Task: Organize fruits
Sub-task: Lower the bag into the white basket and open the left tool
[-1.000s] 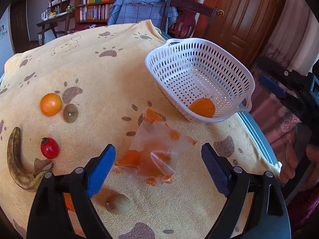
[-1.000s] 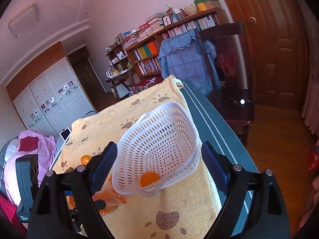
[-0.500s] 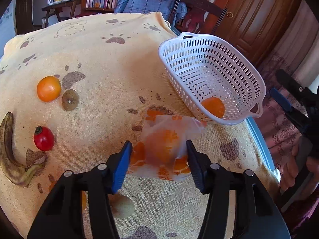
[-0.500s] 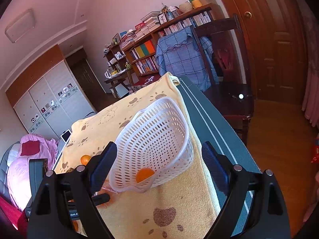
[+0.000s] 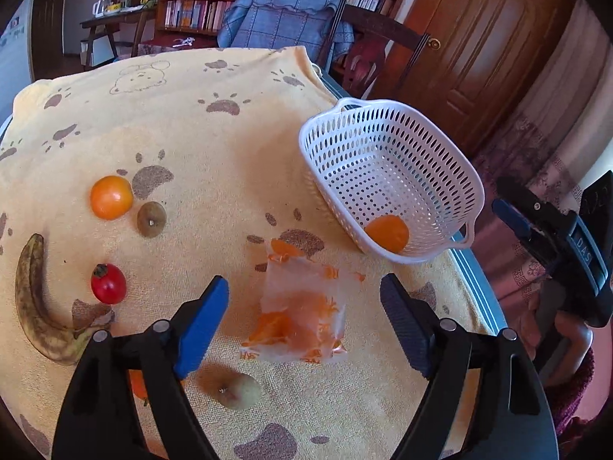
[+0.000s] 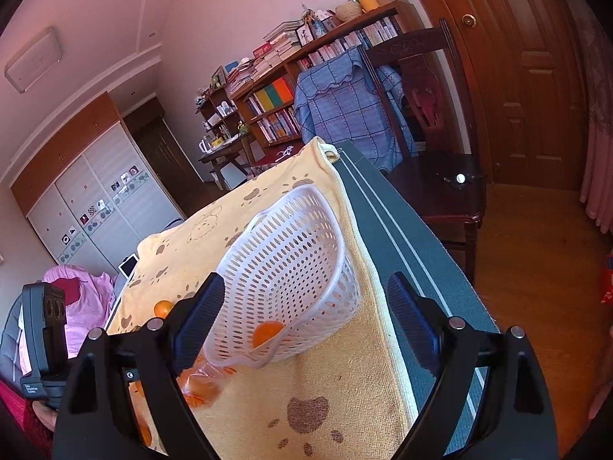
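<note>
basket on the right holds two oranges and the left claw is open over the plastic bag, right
Not quite. The left wrist view shows one orange in the white basket, not two. The rest stands: the left claw is open over the plastic bag.

Bright, warm daylight; soft shadows; sharp focus; heavy fisheye bending, dark corners.

- The worktop (image 6: pixel 413 245) wore a yellow paw-print towel (image 5: pixel 199 122).
- On the towel sat a white basket (image 5: pixel 387 161), plastic bag (image 5: pixel 302 310), banana (image 5: pixel 34 303), tomato (image 5: pixel 108 283), orange (image 5: pixel 111 197) and two kiwis (image 5: pixel 151 219).
</note>
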A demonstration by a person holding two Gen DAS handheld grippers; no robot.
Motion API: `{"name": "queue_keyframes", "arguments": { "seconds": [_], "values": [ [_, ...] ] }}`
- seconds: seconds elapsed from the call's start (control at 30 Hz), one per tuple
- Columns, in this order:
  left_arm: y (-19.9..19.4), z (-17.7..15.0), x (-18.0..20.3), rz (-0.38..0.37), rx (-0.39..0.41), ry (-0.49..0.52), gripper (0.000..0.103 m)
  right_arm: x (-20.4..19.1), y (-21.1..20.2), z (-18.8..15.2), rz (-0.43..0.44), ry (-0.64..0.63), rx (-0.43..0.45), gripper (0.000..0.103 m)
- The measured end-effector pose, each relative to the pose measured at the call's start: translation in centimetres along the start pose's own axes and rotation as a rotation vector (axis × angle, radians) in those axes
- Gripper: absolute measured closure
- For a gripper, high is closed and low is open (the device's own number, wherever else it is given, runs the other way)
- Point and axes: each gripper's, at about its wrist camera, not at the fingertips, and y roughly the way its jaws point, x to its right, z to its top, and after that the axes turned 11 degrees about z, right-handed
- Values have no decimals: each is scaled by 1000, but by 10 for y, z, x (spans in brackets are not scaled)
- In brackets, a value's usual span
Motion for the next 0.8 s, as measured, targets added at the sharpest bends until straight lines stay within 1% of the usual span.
{"name": "queue_keyframes", "arguments": {
  "seconds": [0.13,0.17,0.2,0.23,0.27,0.3,0.33,0.4,0.5,0.6,0.7,0.8],
  "values": [
    [28,-13,8,43,-80,28,22,-1,-1,-1,1,0,-5,15],
    [34,-14,11,60,-91,38,22,-1,-1,-1,1,0,-4,15],
    [38,-16,15,96,-88,58,22,-1,-1,-1,1,0,-4,15],
    [42,-16,18,123,-88,79,31,-1,-1,-2,0,0,-4,15],
    [46,-17,21,139,-95,87,36,-1,-1,-2,0,0,-5,15],
    [44,-16,22,148,-81,91,40,-1,-1,-2,-1,1,-5,15],
    [43,-16,22,135,-83,85,46,0,-1,-2,-1,1,-5,15],
    [36,-14,17,108,-80,55,49,0,-2,-1,-4,5,-4,15],
    [17,-9,11,106,-27,29,50,5,-4,1,-9,15,0,15],
    [-8,3,9,80,34,-7,51,9,-6,3,-10,28,7,15],
    [-28,23,16,54,104,-15,51,12,-10,4,-12,33,16,15],
    [-28,48,32,8,127,7,50,16,-12,6,-16,42,21,15]
  ]
}}
